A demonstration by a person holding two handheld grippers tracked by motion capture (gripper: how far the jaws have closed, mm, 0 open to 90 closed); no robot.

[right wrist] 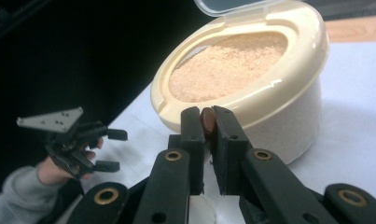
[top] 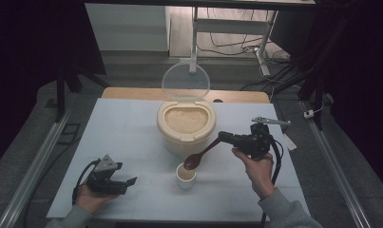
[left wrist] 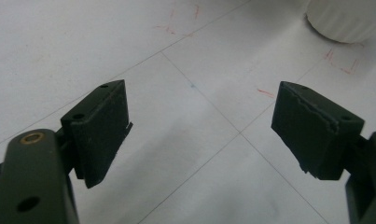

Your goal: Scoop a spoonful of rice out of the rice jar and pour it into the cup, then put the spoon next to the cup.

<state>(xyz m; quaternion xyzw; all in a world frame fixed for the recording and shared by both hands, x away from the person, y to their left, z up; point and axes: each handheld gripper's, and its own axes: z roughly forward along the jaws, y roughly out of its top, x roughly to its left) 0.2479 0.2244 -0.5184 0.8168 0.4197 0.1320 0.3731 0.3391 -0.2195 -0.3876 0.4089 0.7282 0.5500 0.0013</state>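
A cream container (top: 185,128) full of rice (top: 186,119) stands mid-table with its clear lid (top: 186,81) flipped up behind it. In front of it sits a small white cup (top: 186,176). My right gripper (top: 223,137) is shut on the handle of a brown spoon (top: 198,156), whose bowl hangs just above the cup. In the right gripper view the jaws pinch the spoon handle (right wrist: 207,119) in front of the container (right wrist: 288,109). My left gripper (top: 131,183) rests open at the front left, nothing between its pads (left wrist: 104,130), with the cup's base (left wrist: 346,18) ahead.
The white table top (top: 127,137) has a wooden strip (top: 132,93) along its far edge. Metal rails (top: 37,161) run along both sides. A desk frame and cables (top: 255,42) stand on the floor beyond. Thin lines and red marks (left wrist: 265,92) cross the surface.
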